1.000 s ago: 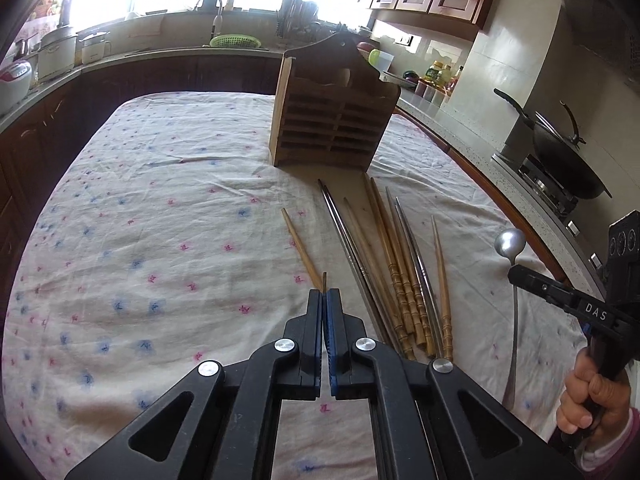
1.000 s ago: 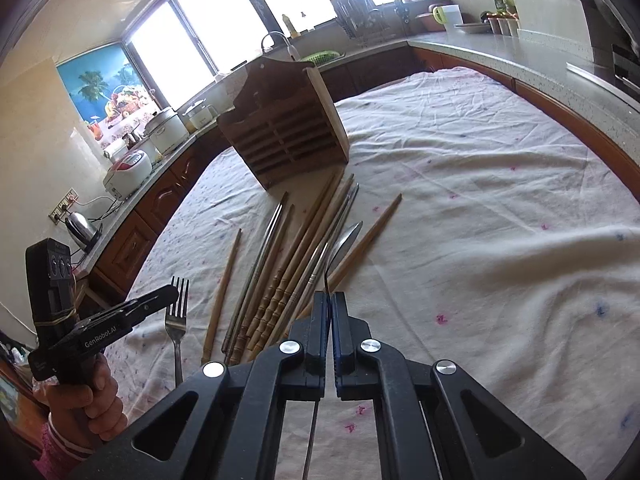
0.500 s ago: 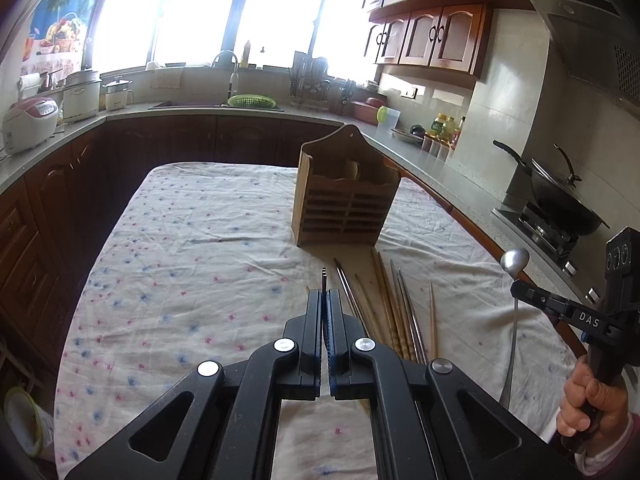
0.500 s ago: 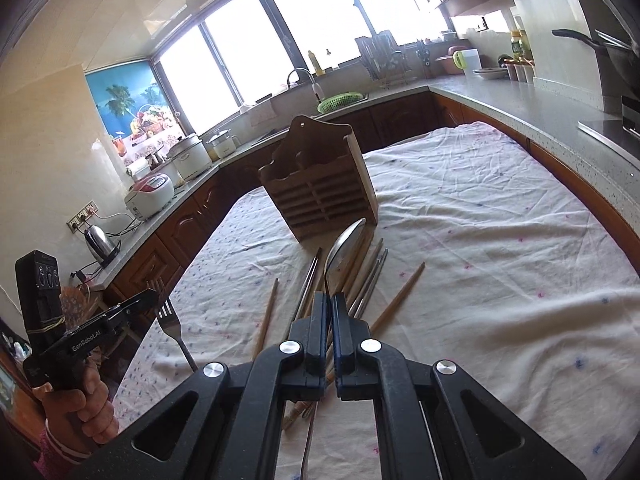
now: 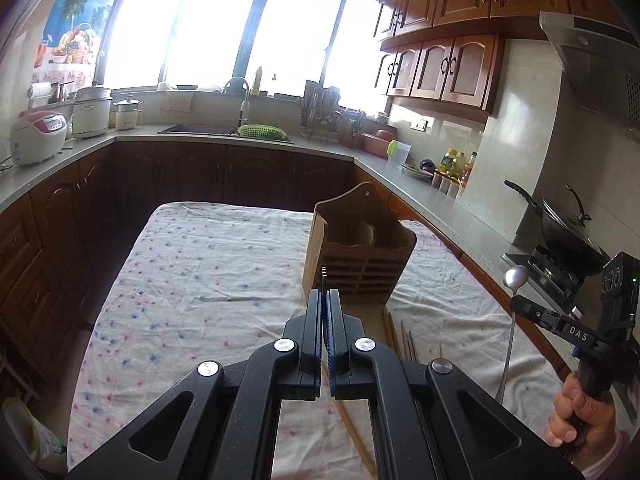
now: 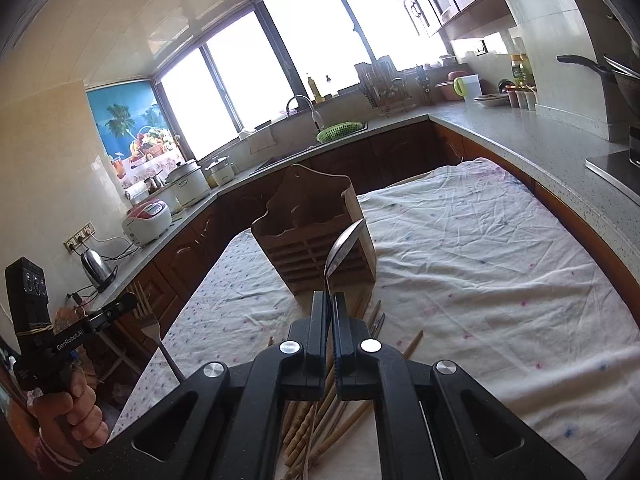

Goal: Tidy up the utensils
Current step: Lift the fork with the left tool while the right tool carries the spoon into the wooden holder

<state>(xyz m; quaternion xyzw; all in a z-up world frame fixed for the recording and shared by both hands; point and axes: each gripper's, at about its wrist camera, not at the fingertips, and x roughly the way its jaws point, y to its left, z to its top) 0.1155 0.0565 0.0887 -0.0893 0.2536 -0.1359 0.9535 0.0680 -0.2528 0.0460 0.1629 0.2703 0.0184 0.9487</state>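
My left gripper (image 5: 324,293) is shut on a metal fork (image 5: 324,274), seen edge-on, its tines poking out toward the wooden utensil holder (image 5: 358,256). The same fork (image 6: 150,320) shows in the right wrist view, lifted above the table. My right gripper (image 6: 331,294) is shut on a metal spoon (image 6: 343,246), its bowl raised in front of the holder (image 6: 316,234). The spoon (image 5: 515,278) also shows in the left wrist view. Several wooden and metal chopsticks (image 6: 320,412) lie on the cloth below my right gripper.
The table carries a white flowered cloth (image 5: 192,280). Dark cabinets and a grey counter (image 6: 532,140) surround it. A wok (image 5: 568,236) sits on the stove at right. Rice cookers (image 5: 38,136) and a sink stand at the back.
Both grippers have risen well above the table with fork and spoon, tilting up. The holder now sits lower and closer in both views.
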